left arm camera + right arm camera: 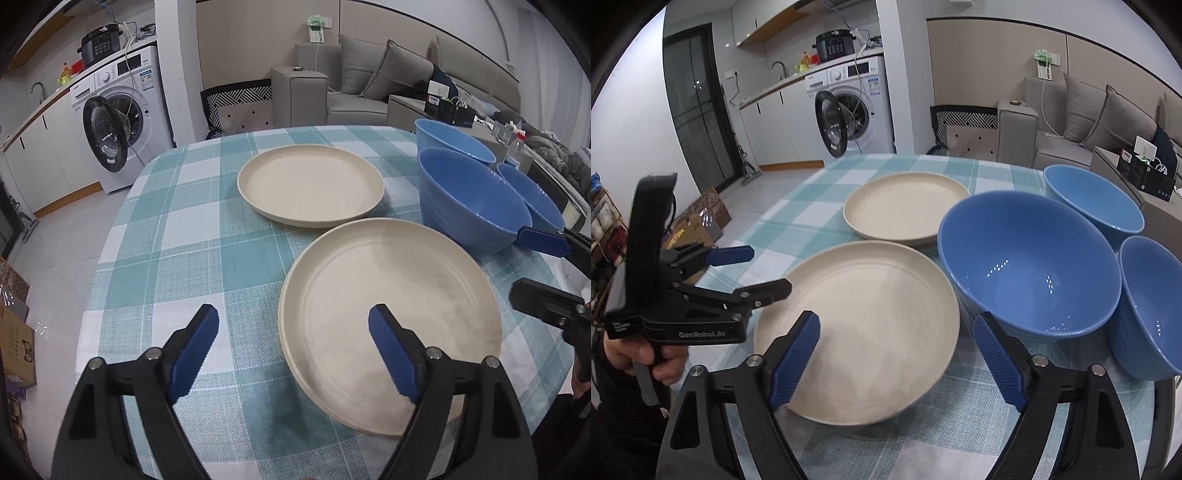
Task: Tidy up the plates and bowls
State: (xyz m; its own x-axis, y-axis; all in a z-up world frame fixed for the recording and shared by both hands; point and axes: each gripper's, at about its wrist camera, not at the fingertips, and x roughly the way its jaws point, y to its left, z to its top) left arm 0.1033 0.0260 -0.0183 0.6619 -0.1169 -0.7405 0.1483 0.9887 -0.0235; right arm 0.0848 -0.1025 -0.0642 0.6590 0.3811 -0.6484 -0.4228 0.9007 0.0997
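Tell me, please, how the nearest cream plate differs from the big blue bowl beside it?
The near plate is cream, while the big bowl is blue. The plate is flat and shallow with a low rim; the bowl is deep with tall, sloping walls. The plate lies under the left gripper, the bowl ahead of the right gripper. Both sit upright and empty on the checked tablecloth.

White lettering "GenRobot.AI" runs along the black body of the left gripper (764,273); other labels are illegible.

third bowl (532,199): mostly hidden behind nearer bowl (469,199) | right hand-held gripper (546,266): cut by frame edge
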